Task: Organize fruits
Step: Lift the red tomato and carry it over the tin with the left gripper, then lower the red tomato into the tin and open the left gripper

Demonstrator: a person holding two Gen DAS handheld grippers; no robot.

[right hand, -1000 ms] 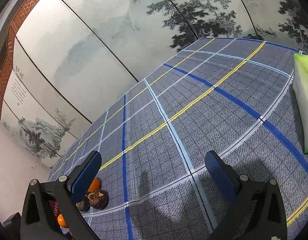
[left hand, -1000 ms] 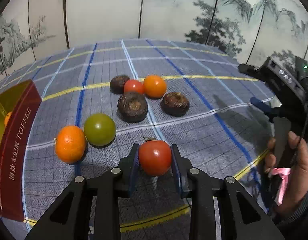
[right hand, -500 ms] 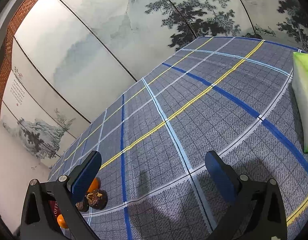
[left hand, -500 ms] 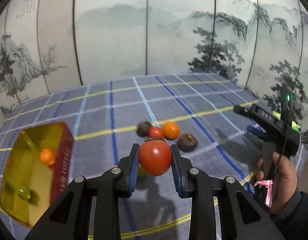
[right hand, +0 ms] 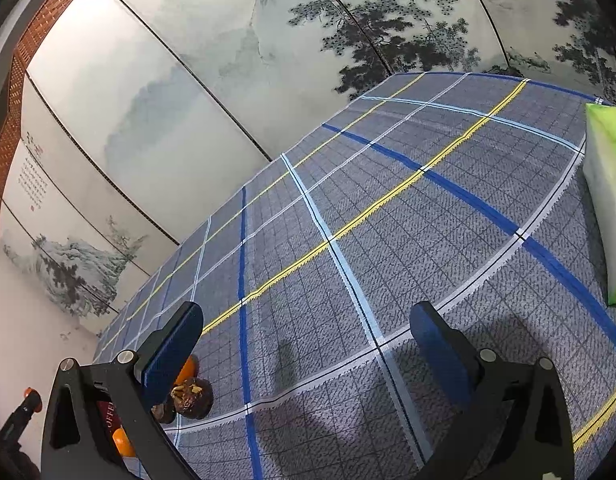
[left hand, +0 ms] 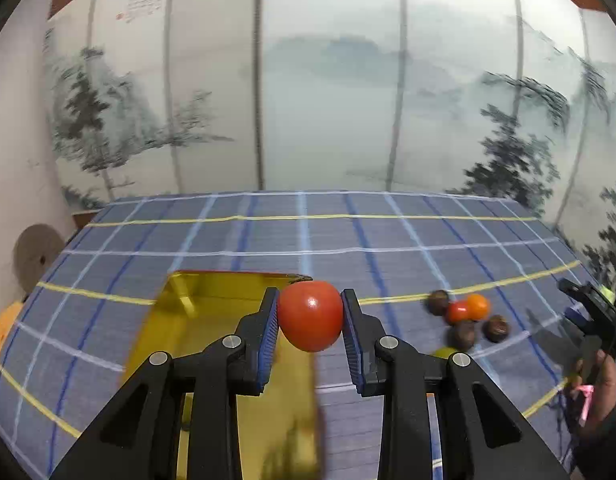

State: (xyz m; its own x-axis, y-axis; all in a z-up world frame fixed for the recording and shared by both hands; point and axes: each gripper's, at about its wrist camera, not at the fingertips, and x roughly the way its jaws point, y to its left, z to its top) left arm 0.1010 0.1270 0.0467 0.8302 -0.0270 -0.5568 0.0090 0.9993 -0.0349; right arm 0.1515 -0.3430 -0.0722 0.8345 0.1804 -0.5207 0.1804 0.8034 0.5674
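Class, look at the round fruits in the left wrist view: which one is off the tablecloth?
The large red tomato, clamped between the left gripper's fingers over the yellow box. The small fruits lie clustered on the cloth to the right.

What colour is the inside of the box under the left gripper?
Shiny golden yellow; the box shows best in the left wrist view.

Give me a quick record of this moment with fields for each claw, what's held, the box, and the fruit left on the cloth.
left claw: shut on the tomato
right claw: open, nothing between its pads
box: yellow, open, below and left of the tomato
fruit on the cloth: a small cluster to the right, red, orange and dark brown pieces
cloth: blue plaid
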